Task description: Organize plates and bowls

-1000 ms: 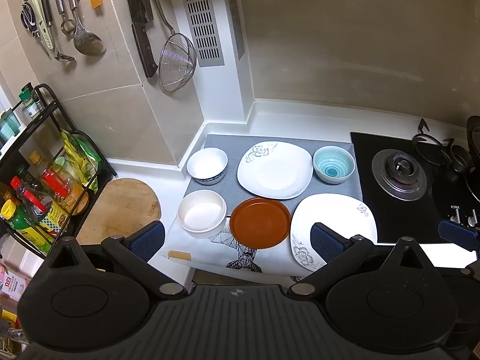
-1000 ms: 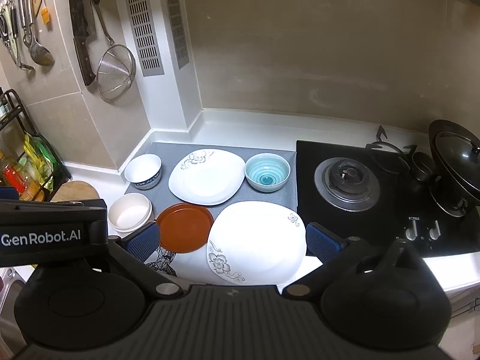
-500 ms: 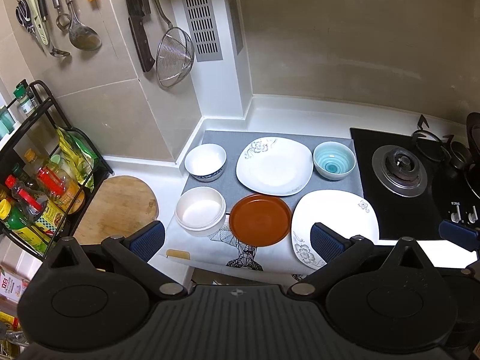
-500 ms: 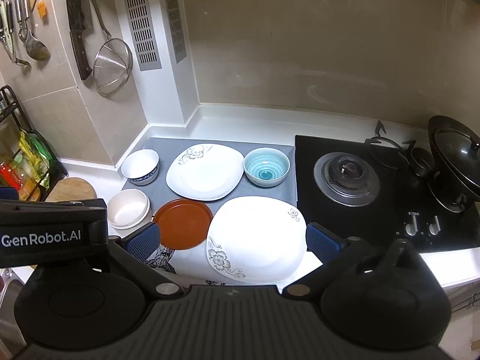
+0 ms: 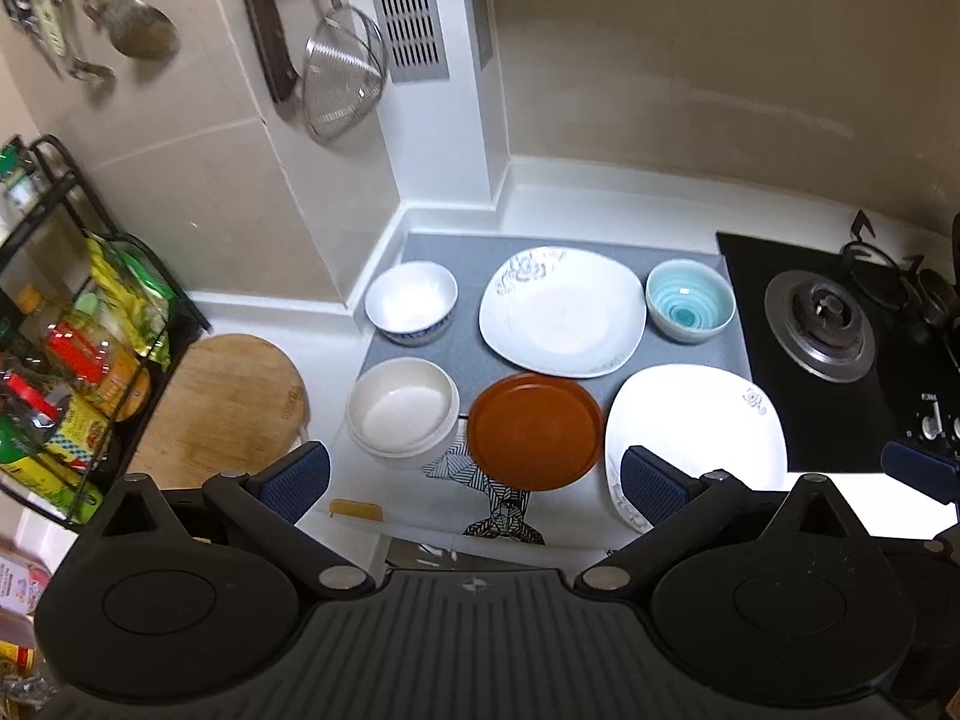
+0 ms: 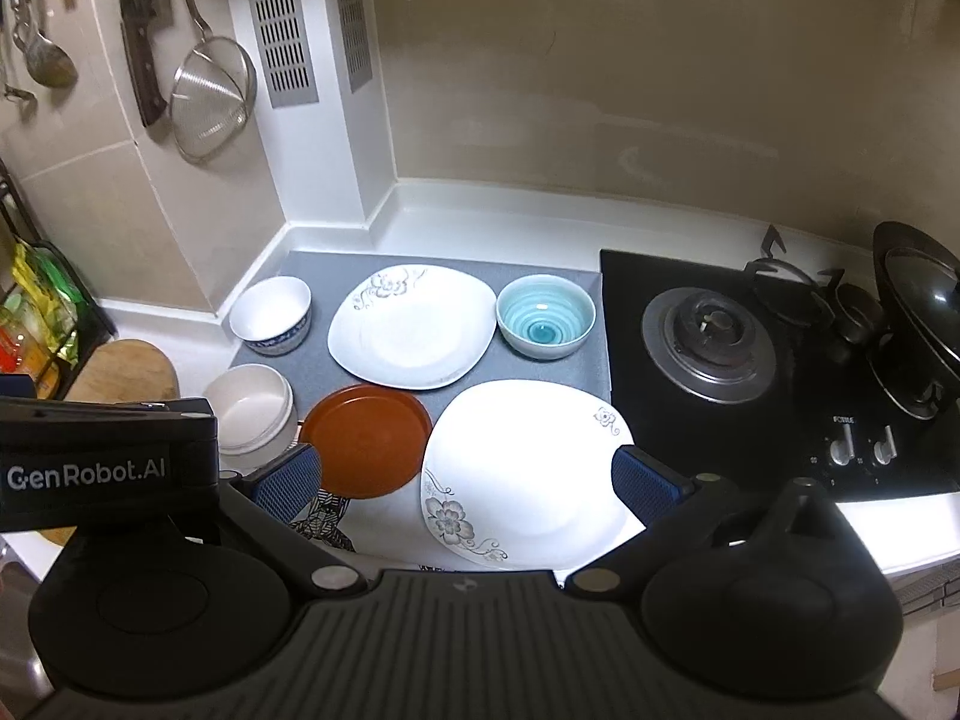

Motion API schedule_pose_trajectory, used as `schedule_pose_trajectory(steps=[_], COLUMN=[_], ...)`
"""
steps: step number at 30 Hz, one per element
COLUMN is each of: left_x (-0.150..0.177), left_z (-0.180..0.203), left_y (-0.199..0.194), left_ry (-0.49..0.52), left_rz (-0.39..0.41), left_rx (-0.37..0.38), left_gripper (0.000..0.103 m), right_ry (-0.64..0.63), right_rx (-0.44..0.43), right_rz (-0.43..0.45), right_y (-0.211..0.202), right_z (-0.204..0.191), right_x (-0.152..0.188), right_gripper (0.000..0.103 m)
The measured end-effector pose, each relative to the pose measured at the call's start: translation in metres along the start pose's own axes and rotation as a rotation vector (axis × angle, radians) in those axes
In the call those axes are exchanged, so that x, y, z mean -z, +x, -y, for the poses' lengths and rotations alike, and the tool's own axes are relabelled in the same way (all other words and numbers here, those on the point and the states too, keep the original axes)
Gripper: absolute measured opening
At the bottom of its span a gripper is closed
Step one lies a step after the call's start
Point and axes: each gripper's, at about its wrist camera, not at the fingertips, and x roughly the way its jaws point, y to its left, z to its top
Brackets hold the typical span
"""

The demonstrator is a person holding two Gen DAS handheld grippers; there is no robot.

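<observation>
On a grey mat (image 5: 468,360) lie two white floral plates, one at the back (image 5: 561,312) (image 6: 414,327) and one at the front right (image 5: 696,429) (image 6: 528,471). A brown plate (image 5: 534,432) (image 6: 366,441) lies front centre. A white bowl with a blue rim (image 5: 411,303) (image 6: 271,315), a cream bowl (image 5: 402,414) (image 6: 252,414) and a light blue bowl (image 5: 690,307) (image 6: 545,315) stand around them. My left gripper (image 5: 474,474) is open and empty above the front edge. My right gripper (image 6: 465,477) is open and empty over the front white plate.
A black gas hob (image 6: 750,360) with a wok lid (image 6: 918,312) is to the right. A round wooden board (image 5: 228,396) and a rack of bottles and packets (image 5: 66,360) stand left. A strainer (image 5: 342,84), knife and ladles hang on the wall.
Both grippers have moved forward and slightly down toward the dishes, which now appear larger. The dishes have not moved and both grippers stay open.
</observation>
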Motion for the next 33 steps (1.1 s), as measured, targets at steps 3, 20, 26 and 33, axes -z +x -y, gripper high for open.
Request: schedule_pose_trajectory(steps=[3, 20, 26, 33], left_x=[-0.008, -0.017, -0.022, -0.016], left_z=[-0.004, 0.009, 0.026, 0.029], left_y=[0.028, 0.229, 0.256, 0.275], left_ry=[0.023, 0.132, 0.186, 0.141], left_rz=[0.043, -0.211, -0.203, -0.242], left_rx=[0.040, 0.518, 0.601, 0.561], left_gripper=[0.103, 0.083, 0.071, 0.066], right_ry=[0.039, 0.275, 0.418, 0.413], right_rx=[-0.039, -0.025, -0.095, -0.145], right_rz=[0.037, 0.050, 0.035, -0.003], right_y=[0.020, 0.104, 0.132, 0.166], right_z=[0.002, 0.053, 0.095, 0.118], right_x=[0.005, 0.069, 0.087, 0.104], right_gripper=[0.103, 0.103, 0.103, 0.103])
